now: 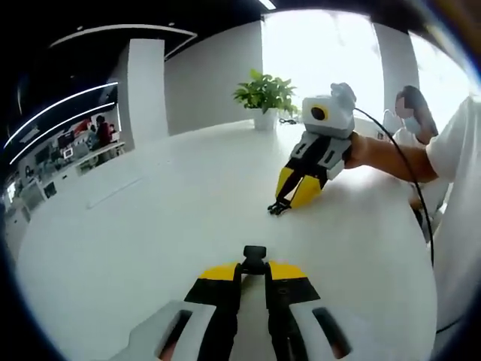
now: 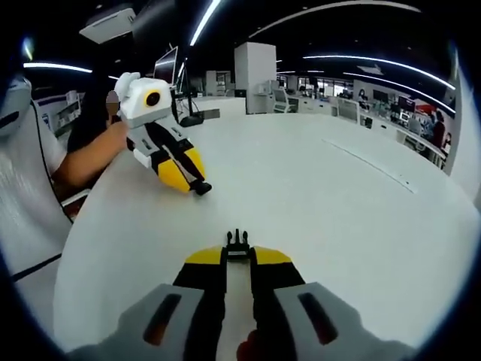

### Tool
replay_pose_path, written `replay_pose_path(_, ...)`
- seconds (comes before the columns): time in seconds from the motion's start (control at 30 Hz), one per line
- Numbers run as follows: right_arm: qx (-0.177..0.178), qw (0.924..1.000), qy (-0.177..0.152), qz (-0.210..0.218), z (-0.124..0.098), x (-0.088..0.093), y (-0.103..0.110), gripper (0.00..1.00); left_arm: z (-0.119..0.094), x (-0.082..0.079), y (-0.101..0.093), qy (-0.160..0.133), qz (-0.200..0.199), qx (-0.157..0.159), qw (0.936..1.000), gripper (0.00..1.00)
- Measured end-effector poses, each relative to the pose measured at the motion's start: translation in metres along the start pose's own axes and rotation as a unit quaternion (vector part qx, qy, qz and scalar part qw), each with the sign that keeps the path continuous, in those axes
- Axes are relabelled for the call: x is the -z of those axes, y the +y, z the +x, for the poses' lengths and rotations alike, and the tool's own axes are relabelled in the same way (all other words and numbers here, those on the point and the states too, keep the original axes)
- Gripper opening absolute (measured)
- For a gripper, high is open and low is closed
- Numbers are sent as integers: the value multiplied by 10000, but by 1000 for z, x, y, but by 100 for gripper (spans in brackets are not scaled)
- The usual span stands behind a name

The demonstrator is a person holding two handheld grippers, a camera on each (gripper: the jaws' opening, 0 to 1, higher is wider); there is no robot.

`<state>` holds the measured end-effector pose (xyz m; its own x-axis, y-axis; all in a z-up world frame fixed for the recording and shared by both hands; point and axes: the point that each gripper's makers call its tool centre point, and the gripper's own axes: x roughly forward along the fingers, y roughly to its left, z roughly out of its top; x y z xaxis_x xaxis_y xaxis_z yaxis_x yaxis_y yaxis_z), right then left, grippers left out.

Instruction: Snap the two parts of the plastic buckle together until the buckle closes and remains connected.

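In the left gripper view, the left gripper (image 1: 254, 265) rises from six o'clock with its yellow-tipped jaws drawn together on a black buckle socket (image 1: 255, 258), which pokes out just past the tips above the white table (image 1: 135, 226). Farther off, at about two o'clock, the right gripper (image 1: 280, 205) comes in from the right, tilted down so its tips touch or nearly touch the tabletop; its jaws are clamped on a small black buckle tongue (image 1: 277, 208). The two buckle halves sit well apart. Behind that gripper a person's forearm (image 1: 391, 158) and white sleeve (image 1: 455, 150) reach in at three o'clock. At the far edge of the table, around one o'clock, stands a potted plant (image 1: 264, 98) against a bright window.

In the right gripper view, the right gripper (image 2: 237, 252) rises from six o'clock, jaws closed on the pronged buckle tongue (image 2: 237, 242), whose prongs point away from the camera. At ten o'clock the left gripper (image 2: 198, 185) slants down toward the table (image 2: 338, 226), its tips pinching the dark socket (image 2: 201, 188). An arm (image 2: 90, 158) holds it from nine o'clock. Desks and monitors lie far beyond at twelve o'clock.
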<state>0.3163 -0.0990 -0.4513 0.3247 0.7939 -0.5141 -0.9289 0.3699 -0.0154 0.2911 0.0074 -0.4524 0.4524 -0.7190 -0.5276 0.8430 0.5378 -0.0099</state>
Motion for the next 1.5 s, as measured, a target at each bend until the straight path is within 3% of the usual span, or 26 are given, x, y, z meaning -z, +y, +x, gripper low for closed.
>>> replay_pose_path(0.37, -184, 9997, 80, -160, -7, 6, 12, 12, 0, 0, -15, 7, 323, 502, 9982, 12)
replay_pose_path(0.8, -387, 9988, 81, -300, -4, 9, 23, 12, 0, 4, -28, 62, 550, 874, 9946, 12)
replay_pose_path(1.03, -572, 9975, 69, -421, -1, 7, 38, 12, -2, 7, -33, 109, 619, 1029, 9927, 12)
replay_pose_path(1.13, -790, 9962, -151, -341, -4, -2, 50, 12, -2, 8, -34, 125, 657, 1068, 9920, 12)
replay_pose_path(1.5, -857, 9948, -60, -553, -4, -4, 60, 12, -2, 9, -44, 97, 826, 1322, 9877, 12)
